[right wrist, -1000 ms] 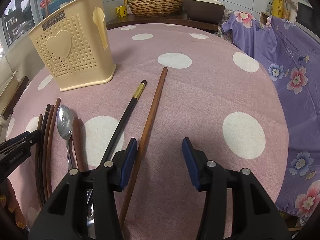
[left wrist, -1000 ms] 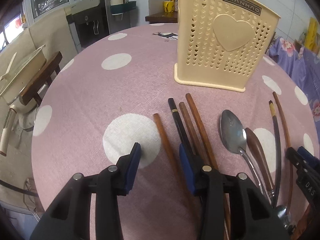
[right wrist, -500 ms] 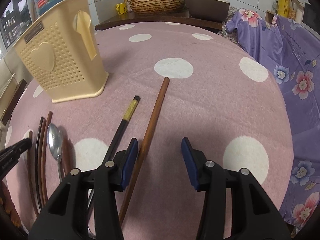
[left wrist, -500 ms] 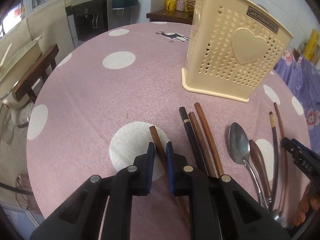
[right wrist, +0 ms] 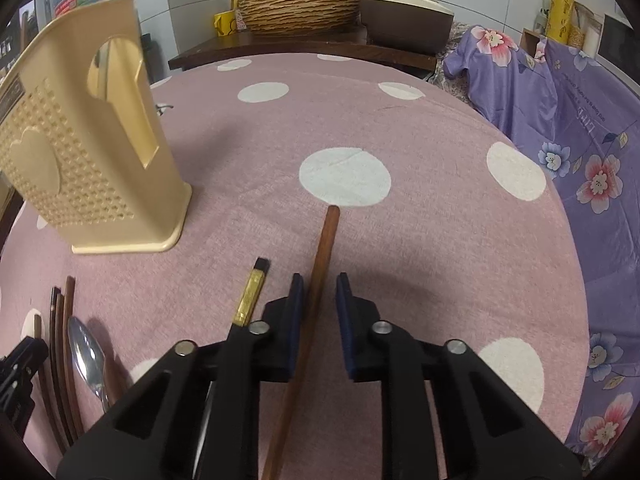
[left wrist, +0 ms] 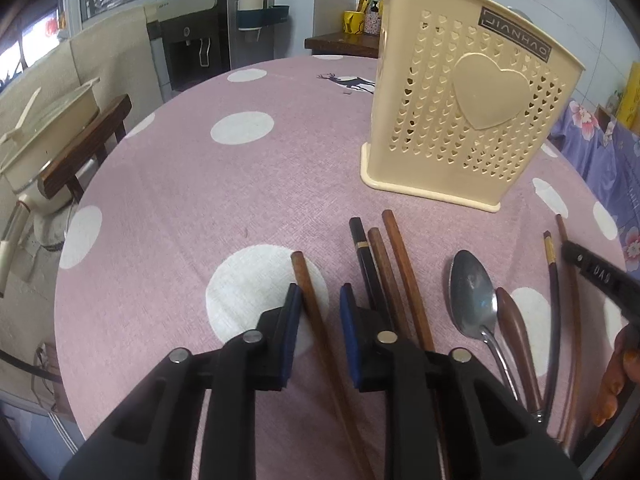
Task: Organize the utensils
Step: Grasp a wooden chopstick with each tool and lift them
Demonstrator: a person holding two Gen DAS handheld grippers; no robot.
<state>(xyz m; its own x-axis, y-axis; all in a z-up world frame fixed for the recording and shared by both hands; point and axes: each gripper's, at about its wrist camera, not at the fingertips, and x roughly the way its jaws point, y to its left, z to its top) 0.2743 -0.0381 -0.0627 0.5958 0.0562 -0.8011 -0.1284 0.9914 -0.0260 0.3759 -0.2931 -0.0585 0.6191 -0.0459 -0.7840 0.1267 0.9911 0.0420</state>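
Observation:
A cream perforated utensil holder (left wrist: 464,120) stands on the pink dotted tablecloth; it also shows in the right wrist view (right wrist: 92,160). My left gripper (left wrist: 320,312) is open, its jaws on either side of a brown chopstick (left wrist: 310,304) lying flat. To its right lie a black chopstick (left wrist: 362,256), two brown ones (left wrist: 400,260), a steel spoon (left wrist: 472,296) and a wooden spoon (left wrist: 516,332). My right gripper (right wrist: 320,312) is open, its jaws straddling another brown chopstick (right wrist: 322,264). A black gold-banded chopstick (right wrist: 252,292) lies just left of it.
A chair (left wrist: 80,148) and a cream pot (left wrist: 44,128) stand off the table's left edge. Purple floral cloth (right wrist: 580,160) hangs past the right edge. A counter with a woven basket (right wrist: 300,8) is at the back. Two more chopsticks (left wrist: 560,280) lie far right.
My left gripper was nearly closed around the brown chopstick half a second ago and has opened wider. My right gripper has shifted left over its brown chopstick and narrowed.

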